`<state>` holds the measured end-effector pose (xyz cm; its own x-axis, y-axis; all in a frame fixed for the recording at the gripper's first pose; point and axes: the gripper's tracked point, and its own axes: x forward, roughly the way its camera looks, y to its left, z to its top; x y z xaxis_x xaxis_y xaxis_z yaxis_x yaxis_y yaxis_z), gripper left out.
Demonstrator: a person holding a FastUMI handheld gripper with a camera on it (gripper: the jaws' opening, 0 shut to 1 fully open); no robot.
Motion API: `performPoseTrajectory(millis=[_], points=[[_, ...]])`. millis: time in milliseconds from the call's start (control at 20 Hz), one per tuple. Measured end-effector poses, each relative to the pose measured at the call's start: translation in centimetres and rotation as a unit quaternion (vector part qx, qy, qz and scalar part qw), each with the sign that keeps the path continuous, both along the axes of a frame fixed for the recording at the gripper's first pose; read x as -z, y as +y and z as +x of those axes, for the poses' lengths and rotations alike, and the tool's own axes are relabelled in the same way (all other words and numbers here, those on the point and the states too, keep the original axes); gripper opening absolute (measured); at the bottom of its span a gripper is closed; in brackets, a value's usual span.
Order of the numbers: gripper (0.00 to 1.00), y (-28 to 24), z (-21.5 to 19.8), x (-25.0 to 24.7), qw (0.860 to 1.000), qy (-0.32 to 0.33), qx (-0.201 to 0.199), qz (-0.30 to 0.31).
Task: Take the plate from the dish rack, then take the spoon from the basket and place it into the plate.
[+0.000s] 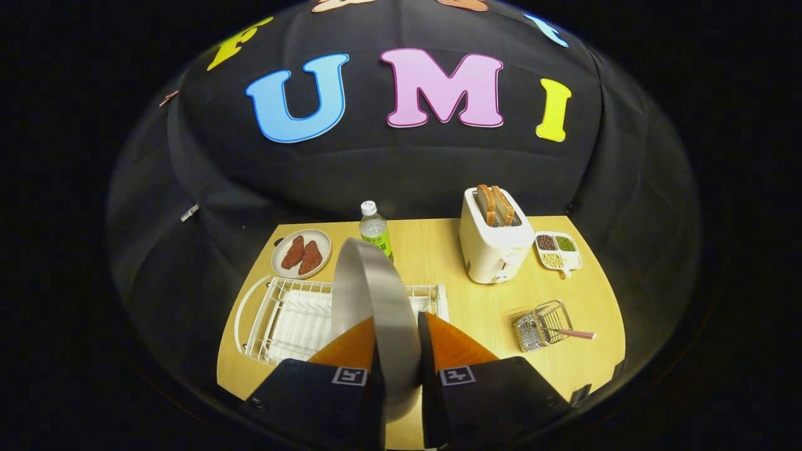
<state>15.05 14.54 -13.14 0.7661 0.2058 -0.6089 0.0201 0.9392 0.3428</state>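
My gripper (398, 351) is shut on a grey plate (369, 294), which stands on edge between the two fingers and is lifted above the white dish rack (276, 313). The plate hides the middle of the rack. To the right of the fingers a small wire basket (542, 326) sits on the wooden table (476, 307), with the spoon (573, 334) lying in it, its red-checked handle sticking out to the right.
Beyond the rack are a small plate with brown meat pieces (302, 253) and a clear bottle (374, 233). A white toaster with bread slices (494, 241) and a divided dish of beans (557, 250) stand at the back right.
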Motion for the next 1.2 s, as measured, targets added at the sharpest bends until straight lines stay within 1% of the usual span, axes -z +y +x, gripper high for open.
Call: performPoseTrajectory(millis=[150,300,550,650,950,1100,1200], points=[[0.27,-3.1,-3.4,0.3,1.000,-0.004,-0.005,0.019],[0.27,-6.5,-6.8,1.9,0.999,0.011,0.010,0.049],[0.27,-10.8,-11.9,6.7,0.991,0.057,0.036,0.117],[0.27,-12.6,-14.5,8.7,0.988,0.072,0.047,0.130],[0.27,-15.0,-18.9,14.5,0.978,0.114,0.057,0.165],[0.27,-15.1,-20.4,19.1,0.969,0.153,0.069,0.180],[0.27,-14.2,-21.2,21.8,0.962,0.182,0.065,0.192]])
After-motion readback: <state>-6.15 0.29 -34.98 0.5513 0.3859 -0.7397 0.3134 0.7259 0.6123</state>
